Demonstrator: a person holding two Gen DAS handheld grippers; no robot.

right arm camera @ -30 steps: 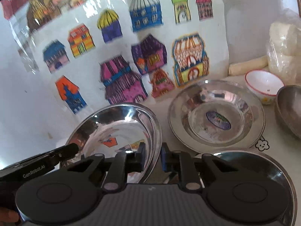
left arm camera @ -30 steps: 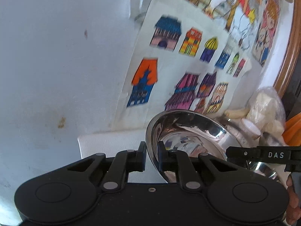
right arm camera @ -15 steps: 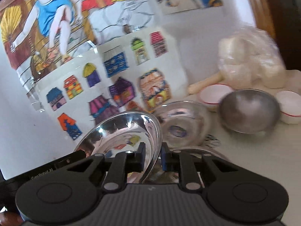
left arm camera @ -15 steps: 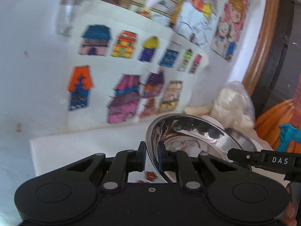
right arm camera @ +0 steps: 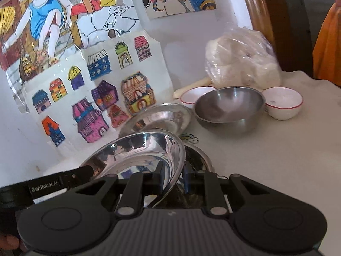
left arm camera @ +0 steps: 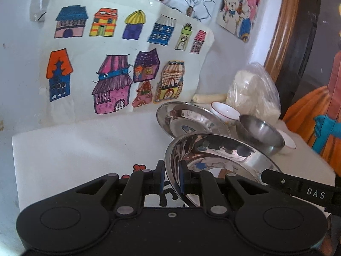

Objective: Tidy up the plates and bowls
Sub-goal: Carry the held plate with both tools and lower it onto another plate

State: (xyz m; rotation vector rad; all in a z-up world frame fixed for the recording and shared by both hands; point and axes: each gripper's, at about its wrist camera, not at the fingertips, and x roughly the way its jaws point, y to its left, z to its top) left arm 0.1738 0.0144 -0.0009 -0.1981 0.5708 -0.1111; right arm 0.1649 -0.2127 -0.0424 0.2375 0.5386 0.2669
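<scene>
- The left wrist view alone shows the bare white table [left arm camera: 70, 149] stretching out to the left of the held steel plate [left arm camera: 215, 155], with a small red flower print on it just beyond the gripper's fingers.
- The right wrist view alone shows a third steel plate [right arm camera: 200, 155] lying on the table under the held steel plate [right arm camera: 138, 153], and gives the second white bowl [right arm camera: 284, 102] in full — in the left view it is only a sliver behind the steel bowl [left arm camera: 261, 133].
- Both views show a flat steel plate with a sticker [left arm camera: 187, 121] by the wall, a red-rimmed white bowl [left arm camera: 224, 112] behind it, the steel bowl [right arm camera: 230, 108], a plastic bag of white lumps [right arm camera: 243, 59] in the corner, and children's drawings of houses [left arm camera: 119, 64] on the wall.
- The left gripper [left arm camera: 170, 179] has its jaws nearly together, pinching the left rim of the held plate; the rim sits between the blue pads.
- The right gripper [right arm camera: 173, 179] — seen also as a black finger marked DAS in the left view — grips the opposite rim, jaws a narrow gap apart with the plate's edge between them.
- The plate hangs tilted between the two grippers, clear of the table, above the third plate and just in front of the stickered one.
</scene>
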